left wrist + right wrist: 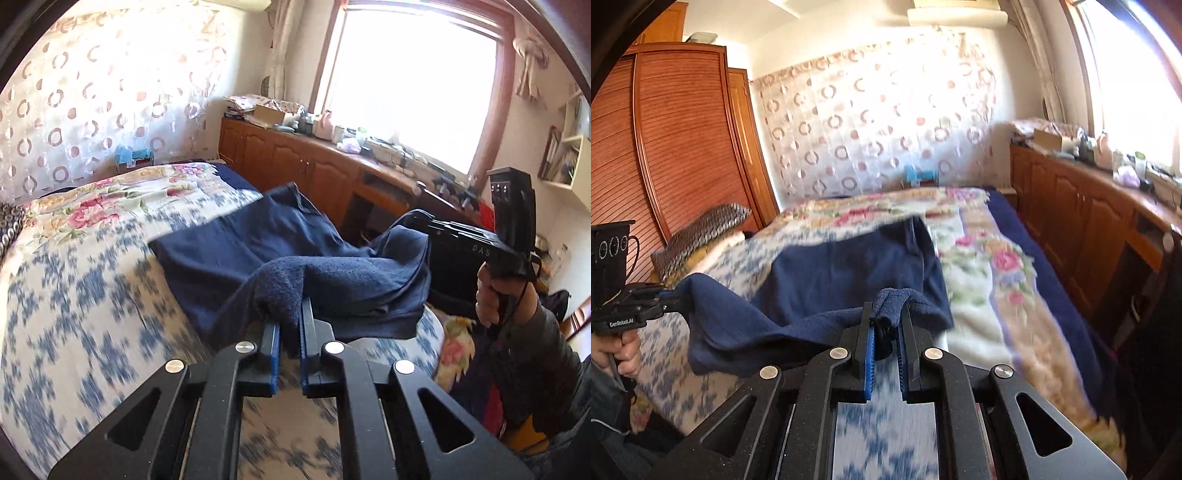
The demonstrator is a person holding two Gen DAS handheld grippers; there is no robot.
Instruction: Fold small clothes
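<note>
Left wrist view: my left gripper (290, 321) has its jaws pinching a near corner of the navy garment (258, 236), which is lifted over the floral bed (74, 295); my right gripper (417, 218) grips the far right corner.

Right wrist view: my right gripper (888, 325) has its jaws clamped on bunched navy cloth (831, 269), my left gripper (670, 297) holding the left end.

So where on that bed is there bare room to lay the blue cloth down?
Left gripper and right gripper hold the navy garment. Free: the blue-patterned cover left of it, and the floral blanket toward the cabinets. The cabinet top is crowded.
</note>
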